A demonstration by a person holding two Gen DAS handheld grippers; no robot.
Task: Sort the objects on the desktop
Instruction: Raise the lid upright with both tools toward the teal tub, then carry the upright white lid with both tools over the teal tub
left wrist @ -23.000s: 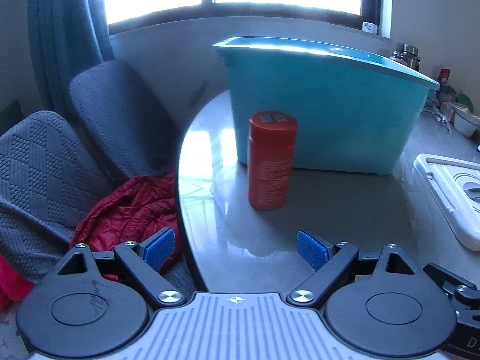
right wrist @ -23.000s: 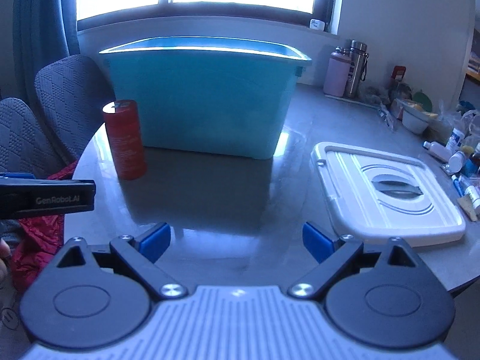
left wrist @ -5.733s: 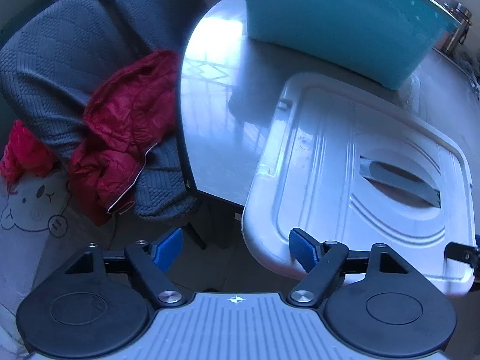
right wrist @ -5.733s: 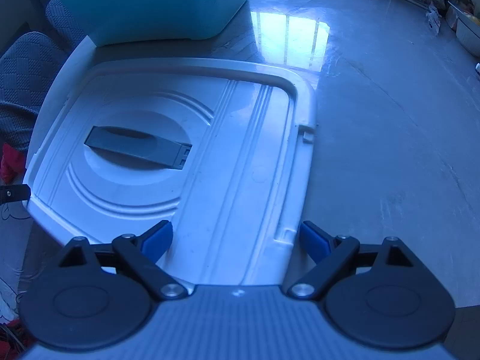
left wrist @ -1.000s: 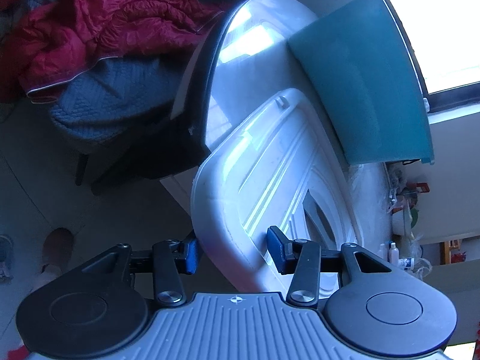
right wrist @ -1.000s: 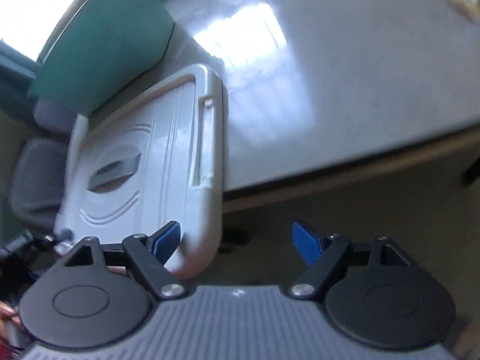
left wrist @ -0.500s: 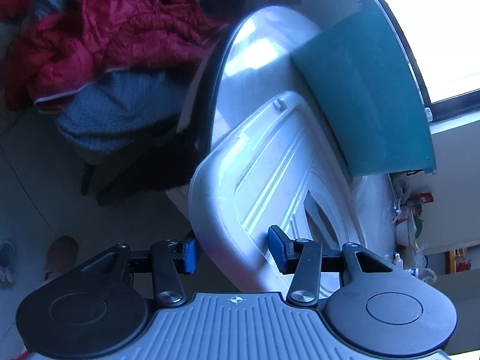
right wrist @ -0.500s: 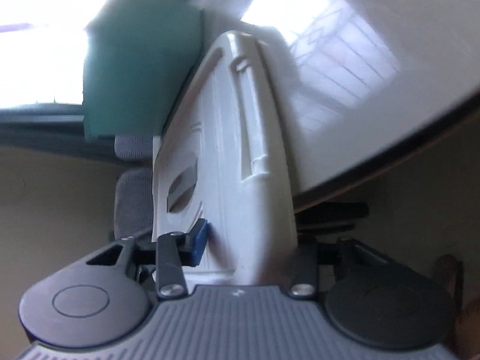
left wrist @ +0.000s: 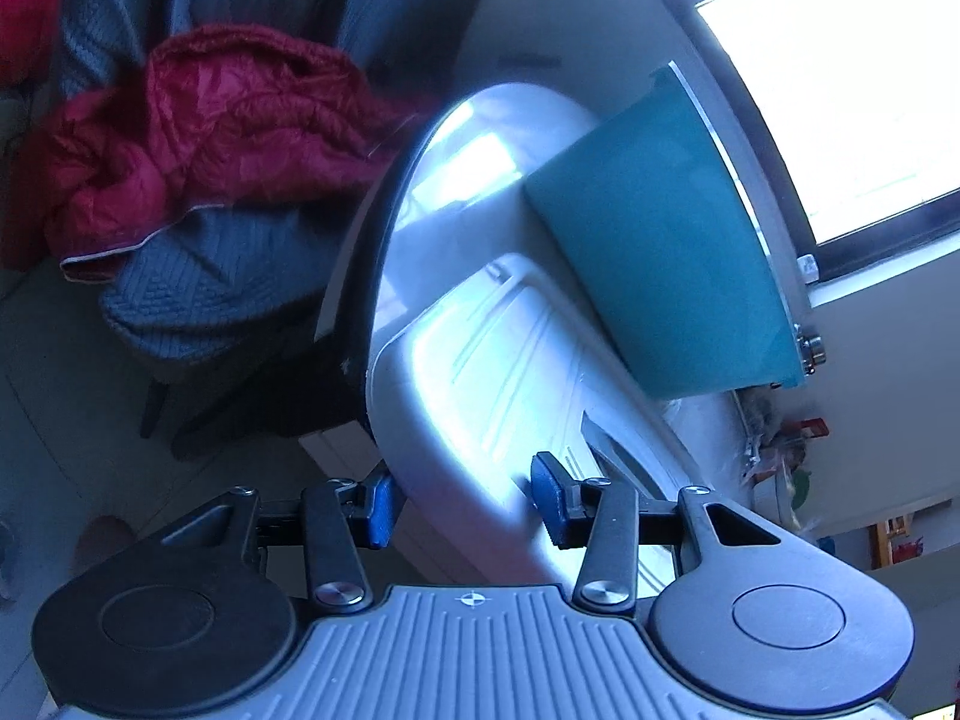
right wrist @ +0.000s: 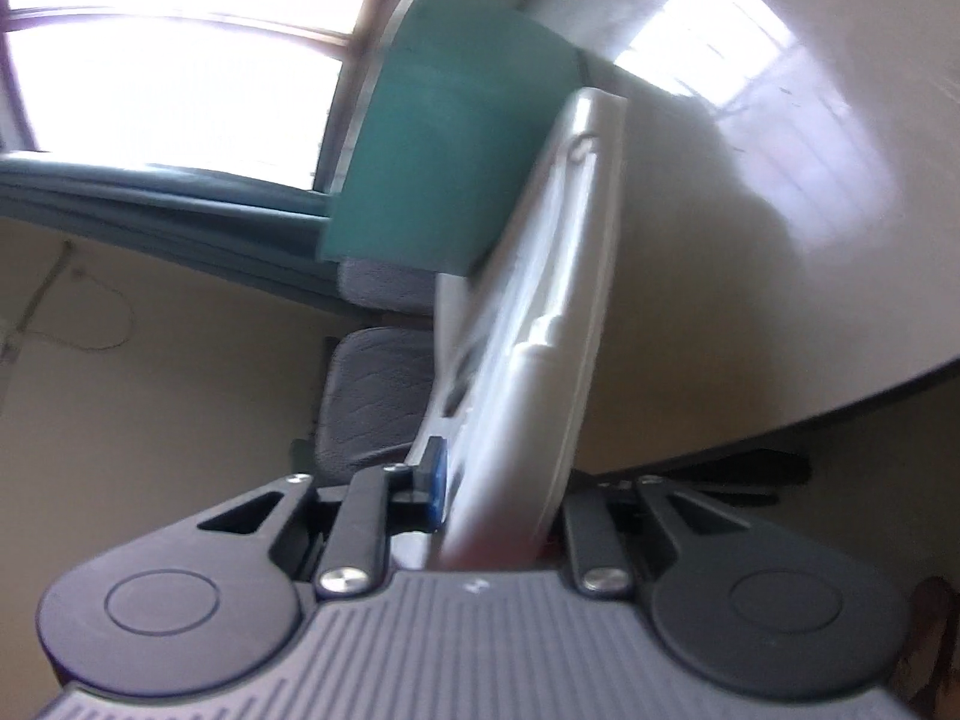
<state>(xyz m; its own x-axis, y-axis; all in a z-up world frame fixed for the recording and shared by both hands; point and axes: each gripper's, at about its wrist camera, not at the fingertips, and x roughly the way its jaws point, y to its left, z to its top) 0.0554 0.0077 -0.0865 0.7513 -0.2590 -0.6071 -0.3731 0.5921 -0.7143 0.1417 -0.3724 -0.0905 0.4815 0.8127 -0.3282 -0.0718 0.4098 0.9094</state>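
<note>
Two fisheye wrist views, both tilted, sit close behind a white lid (left wrist: 480, 372) at the near table (right wrist: 780, 192) edge. The left view looks along its left end, the right view (right wrist: 540, 360) along its right. Both share the far teal bin (left wrist: 660, 240) (right wrist: 444, 138).

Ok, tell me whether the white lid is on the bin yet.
Not yet. The white lid is off the teal bin, gripped by left gripper and right gripper.

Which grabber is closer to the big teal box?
Neither, as far as I can tell. The left gripper and the right gripper each clamp an edge of the white lid, both short of the teal box.
</note>
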